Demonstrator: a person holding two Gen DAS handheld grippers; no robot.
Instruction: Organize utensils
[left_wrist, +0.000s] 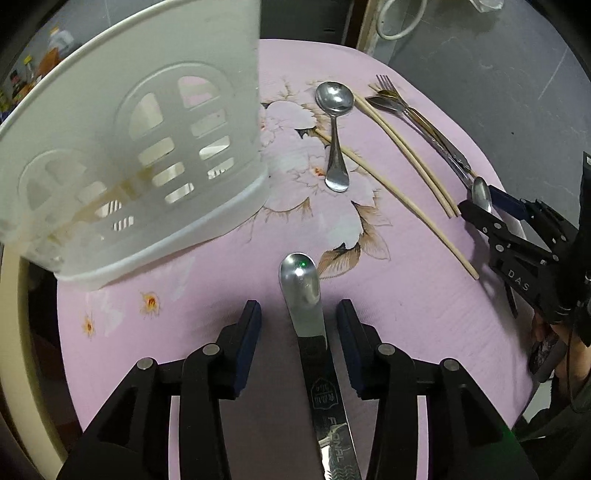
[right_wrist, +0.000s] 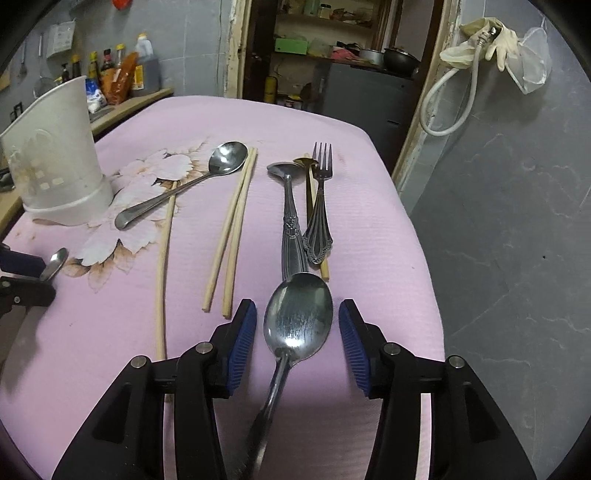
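A white slotted utensil holder (left_wrist: 122, 155) stands at the left of the pink floral cloth (left_wrist: 207, 280); it also shows in the right wrist view (right_wrist: 59, 162). My left gripper (left_wrist: 298, 336) is open, its jaws on either side of a steel table knife (left_wrist: 308, 325) lying on the cloth. My right gripper (right_wrist: 297, 339) is open around a large steel spoon (right_wrist: 297, 317). On the cloth lie another spoon (right_wrist: 184, 184), a pair of chopsticks (right_wrist: 232, 229), a single chopstick (right_wrist: 162, 258), an ornate spoon (right_wrist: 291, 221) and a fork (right_wrist: 319, 206).
The table ends at the right by a grey floor (right_wrist: 498, 221). A white hose (right_wrist: 450, 107) hangs by a doorway at the back. Bottles (right_wrist: 110, 74) stand on a counter at the back left.
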